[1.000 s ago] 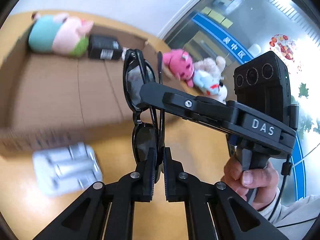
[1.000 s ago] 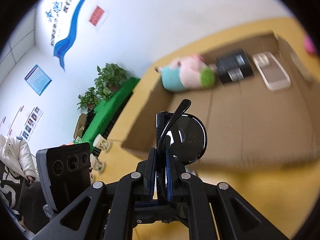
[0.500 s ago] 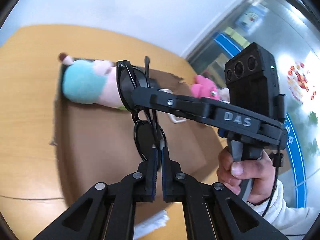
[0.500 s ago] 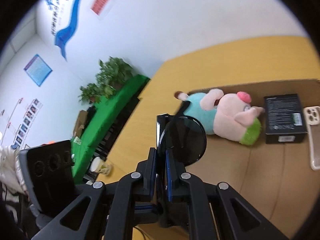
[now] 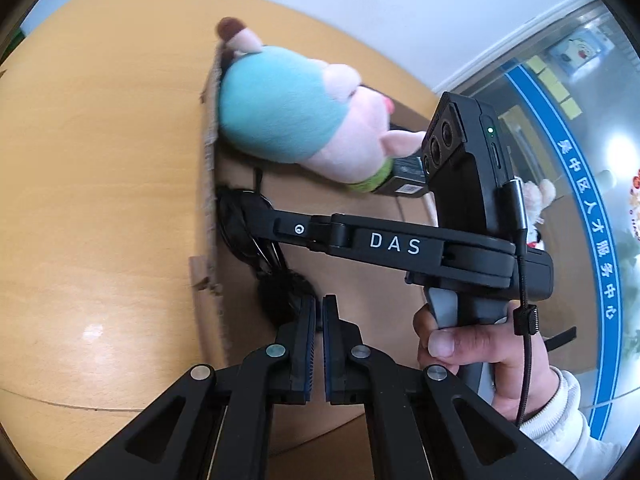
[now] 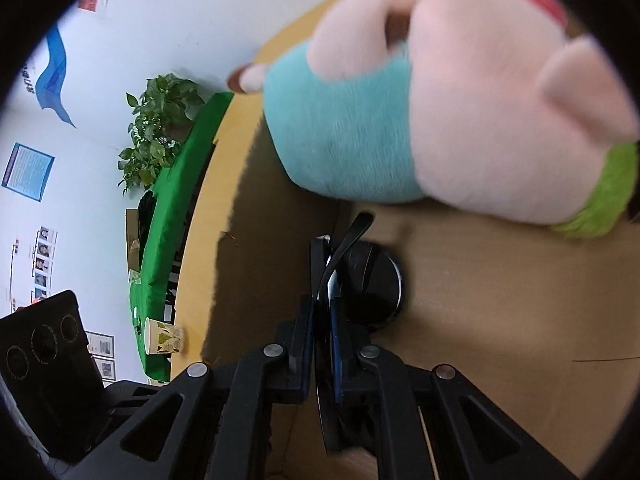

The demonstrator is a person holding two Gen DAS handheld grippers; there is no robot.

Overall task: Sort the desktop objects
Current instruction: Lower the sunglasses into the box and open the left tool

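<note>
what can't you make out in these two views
- Sunglasses, left wrist view: the right tool crosses the frame, so whether it rests on the box floor is unclear.
- Black box, left wrist view: mostly behind the plush pig and the camera unit; label too small.
- Plush pig, right wrist view: blurred and cut off by the right edge.
- Left tool: pads hide their grip point.
</note>
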